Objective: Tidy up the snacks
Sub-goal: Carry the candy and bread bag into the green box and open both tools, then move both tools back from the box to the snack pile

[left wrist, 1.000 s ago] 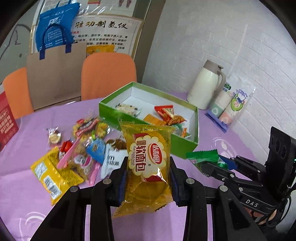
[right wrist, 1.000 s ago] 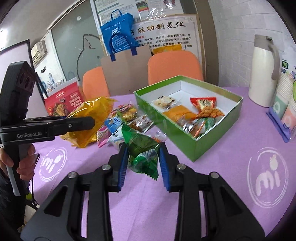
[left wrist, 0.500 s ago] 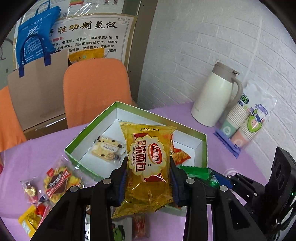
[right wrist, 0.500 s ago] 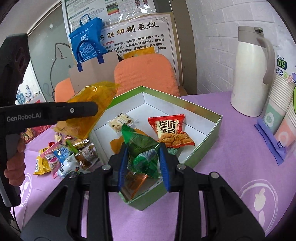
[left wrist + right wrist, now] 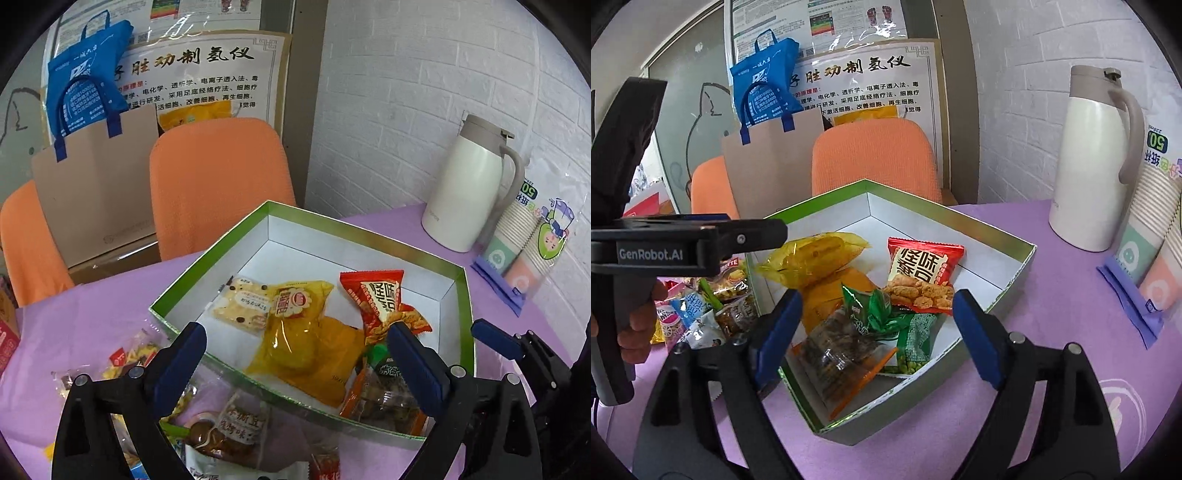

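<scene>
Two claws, left [image 5: 293,350] and right [image 5: 875,334], now gape wide and empty above the green box [image 5: 1015,275]; the yellow bread packet [image 5: 306,332] and green packet [image 5: 875,314] they gripped a moment ago lie inside it; more snacks [image 5: 221,428] wait outside the box on the purple surface [image 5: 1052,295].

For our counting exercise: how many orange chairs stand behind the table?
2: one orange chair directly behind the green box, another further left, partly hidden by the brown paper bag.
</scene>
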